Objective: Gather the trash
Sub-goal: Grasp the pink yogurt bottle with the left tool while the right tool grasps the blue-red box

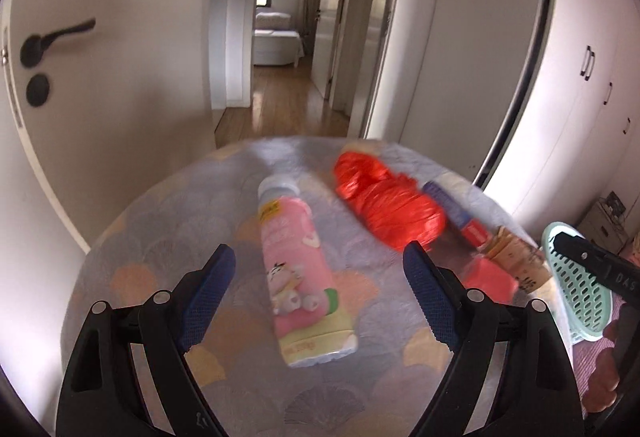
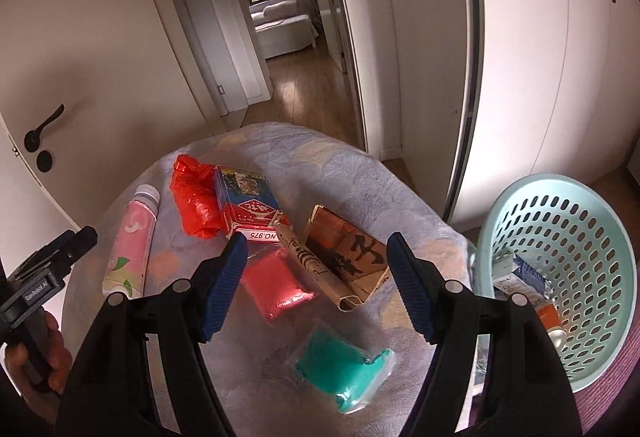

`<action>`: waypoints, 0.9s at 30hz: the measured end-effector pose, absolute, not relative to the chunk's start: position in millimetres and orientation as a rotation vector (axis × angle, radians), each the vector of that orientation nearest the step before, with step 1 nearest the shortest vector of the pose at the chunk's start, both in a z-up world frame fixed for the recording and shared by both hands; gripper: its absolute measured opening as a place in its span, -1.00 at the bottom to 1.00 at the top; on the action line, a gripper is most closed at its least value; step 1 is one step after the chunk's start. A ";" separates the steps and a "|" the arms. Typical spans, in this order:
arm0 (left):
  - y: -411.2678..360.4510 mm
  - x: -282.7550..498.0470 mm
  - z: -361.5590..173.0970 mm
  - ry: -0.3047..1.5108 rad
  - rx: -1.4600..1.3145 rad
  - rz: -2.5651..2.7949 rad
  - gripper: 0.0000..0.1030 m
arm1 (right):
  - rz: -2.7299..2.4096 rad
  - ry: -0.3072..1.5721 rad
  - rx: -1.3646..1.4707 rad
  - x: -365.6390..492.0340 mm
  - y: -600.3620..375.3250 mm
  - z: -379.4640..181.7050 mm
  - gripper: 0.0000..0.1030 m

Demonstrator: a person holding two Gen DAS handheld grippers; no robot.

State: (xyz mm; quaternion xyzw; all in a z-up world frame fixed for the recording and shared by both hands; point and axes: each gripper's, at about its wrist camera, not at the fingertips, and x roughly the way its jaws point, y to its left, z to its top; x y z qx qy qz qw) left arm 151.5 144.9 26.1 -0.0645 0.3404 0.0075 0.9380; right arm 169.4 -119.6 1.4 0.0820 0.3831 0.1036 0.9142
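Trash lies on a round table with a pale patterned cloth [image 1: 168, 237]. A pink bottle [image 1: 298, 269] lies on its side between the fingers of my open left gripper [image 1: 320, 257], which hovers above it. Beyond it are a red plastic bag [image 1: 386, 201], a blue and red box [image 1: 460, 213] and a brown paper pack [image 1: 516, 261]. My right gripper [image 2: 314, 255] is open and empty above a red packet [image 2: 274, 287] and the brown paper pack [image 2: 344, 261]. A green packet [image 2: 348, 369] lies nearer. The pink bottle [image 2: 130, 245], red bag [image 2: 194, 197] and box [image 2: 248, 203] lie to the left.
A mint green perforated basket [image 2: 576, 229] stands right of the table and holds a few pieces of trash. It also shows in the left wrist view [image 1: 576, 277]. A white door with a black handle [image 1: 52, 41] is at left, white wardrobes [image 2: 560, 37] at right, a hallway behind.
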 end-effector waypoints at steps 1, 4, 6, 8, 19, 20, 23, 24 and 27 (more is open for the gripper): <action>148.5 155.3 19.9 0.712 -0.140 0.016 0.62 | 0.224 0.798 0.167 173.8 -115.8 -0.2 0.33; 155.2 164.8 5.3 0.747 -0.166 0.014 0.60 | 0.254 0.817 0.128 186.6 -97.2 -2.1 0.33; 157.7 170.2 -1.1 0.761 -0.174 0.009 0.59 | 0.272 0.826 0.088 194.0 -81.3 -2.6 0.33; 158.6 174.6 -5.9 0.775 -0.177 0.005 0.56 | 0.281 0.835 0.044 201.7 -64.9 -4.8 0.33; 168.3 172.5 -25.9 0.794 -0.253 -0.028 0.30 | 0.222 0.874 -0.145 234.1 -18.7 -33.8 0.30; 168.7 172.3 -26.3 0.795 -0.258 -0.034 0.30 | 0.215 0.880 -0.149 236.7 -18.4 -36.5 0.26; 165.5 172.9 -29.9 0.806 -0.243 -0.034 0.30 | 0.200 0.883 -0.165 242.8 -15.1 -40.8 -0.09; 163.9 173.6 -30.8 0.811 -0.241 -0.037 0.29 | 0.201 0.881 -0.161 244.9 -13.6 -42.0 -0.20; 159.2 174.4 -31.3 0.811 -0.231 -0.038 0.26 | 0.202 0.868 -0.137 244.0 -16.4 -42.9 -0.49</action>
